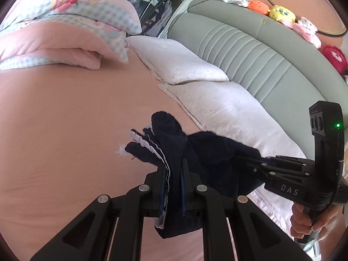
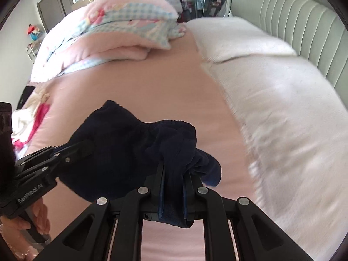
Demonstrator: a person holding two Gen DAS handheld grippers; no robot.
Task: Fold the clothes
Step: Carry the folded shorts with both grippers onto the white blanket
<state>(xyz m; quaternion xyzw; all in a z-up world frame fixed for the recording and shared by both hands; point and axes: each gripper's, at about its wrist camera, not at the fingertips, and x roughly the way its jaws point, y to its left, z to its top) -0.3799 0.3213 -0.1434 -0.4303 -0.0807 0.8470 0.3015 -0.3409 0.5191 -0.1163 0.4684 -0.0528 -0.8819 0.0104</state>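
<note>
Two pieces of lettering can be read. In the left wrist view, "DAS" is printed in pale capitals on the black body of the right gripper (image 1: 237, 162), at about four o'clock in the frame. In the right wrist view, "GenRobot.AI" is printed in pale letters along the black body of the left gripper (image 2: 87, 146), at about eight o'clock. No other text, numbers or labels can be made out.

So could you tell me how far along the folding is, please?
Nothing looks folded yet. In hand: both the left gripper and right gripper are shut on the bunched navy garment, held above the bed. Left: laying it flat, folding it, then the pink clothes.
</note>
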